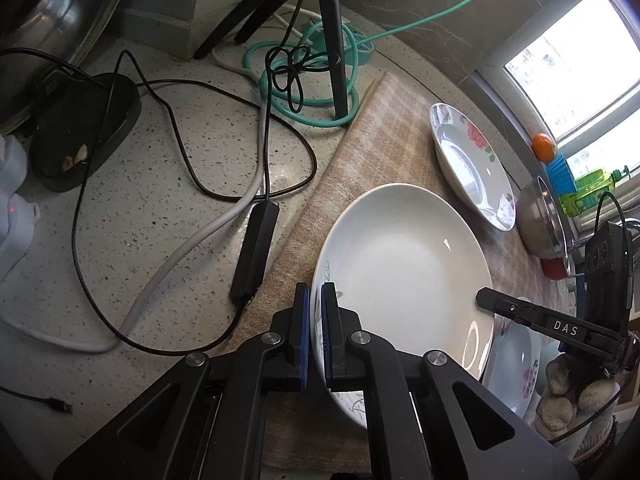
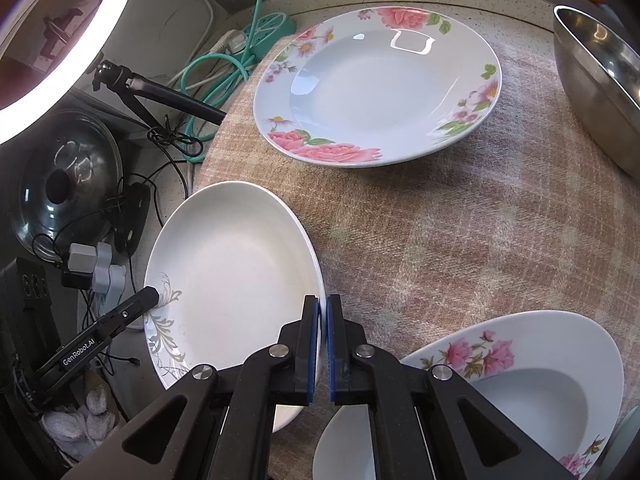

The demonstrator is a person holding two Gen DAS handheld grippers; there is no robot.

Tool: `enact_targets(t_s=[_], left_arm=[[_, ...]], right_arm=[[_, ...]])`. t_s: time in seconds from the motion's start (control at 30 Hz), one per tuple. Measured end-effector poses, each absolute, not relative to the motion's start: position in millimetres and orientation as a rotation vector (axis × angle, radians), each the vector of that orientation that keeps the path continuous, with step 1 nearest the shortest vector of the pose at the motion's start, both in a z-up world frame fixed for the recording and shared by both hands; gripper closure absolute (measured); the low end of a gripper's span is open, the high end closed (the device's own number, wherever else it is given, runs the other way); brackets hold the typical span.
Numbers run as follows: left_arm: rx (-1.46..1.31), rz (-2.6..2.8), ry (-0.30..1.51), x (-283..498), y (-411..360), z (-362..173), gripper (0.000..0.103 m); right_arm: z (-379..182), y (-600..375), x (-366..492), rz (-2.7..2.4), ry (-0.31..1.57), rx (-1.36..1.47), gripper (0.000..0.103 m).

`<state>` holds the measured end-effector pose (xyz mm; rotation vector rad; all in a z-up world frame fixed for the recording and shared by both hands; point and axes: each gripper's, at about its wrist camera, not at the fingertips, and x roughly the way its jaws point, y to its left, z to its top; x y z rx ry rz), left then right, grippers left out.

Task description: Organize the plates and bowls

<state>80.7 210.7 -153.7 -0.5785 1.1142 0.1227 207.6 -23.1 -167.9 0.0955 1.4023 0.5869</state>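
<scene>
1. Left wrist view: three plates are visible. The left claw [image 1: 316,300] is clamped on the near rim of the white deep plate with a grey leaf pattern [image 1: 404,272], which lies on the beige checked cloth [image 1: 360,168]. One flowered plate [image 1: 472,168] is behind it, another flowered plate [image 1: 516,364] is partly under its right edge. A steel bowl [image 1: 540,220] stands at the right. Black cables [image 1: 192,168], a green cable [image 1: 304,80] and a tripod leg [image 1: 336,48] crowd the speckled counter [image 1: 160,240] at the left.
2. Right wrist view: the right claw [image 2: 323,308] is clamped on the opposite rim of the same white plate [image 2: 232,264]. The left claw [image 2: 148,296] holds the patterned rim. Two flowered plates are seen, one far [image 2: 376,88] and one near at the right [image 2: 532,384], plus one steel bowl [image 2: 600,88].
</scene>
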Motion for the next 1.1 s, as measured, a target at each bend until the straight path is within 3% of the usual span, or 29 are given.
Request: enact_targets(t_s=[1.1], left_arm=[[-0.51,-0.016,1.074,89.0,146.7,-121.4,0.099]], right_arm=[[-125.4,-102.6,183.0,0.5,1.309,0.205,0.099]])
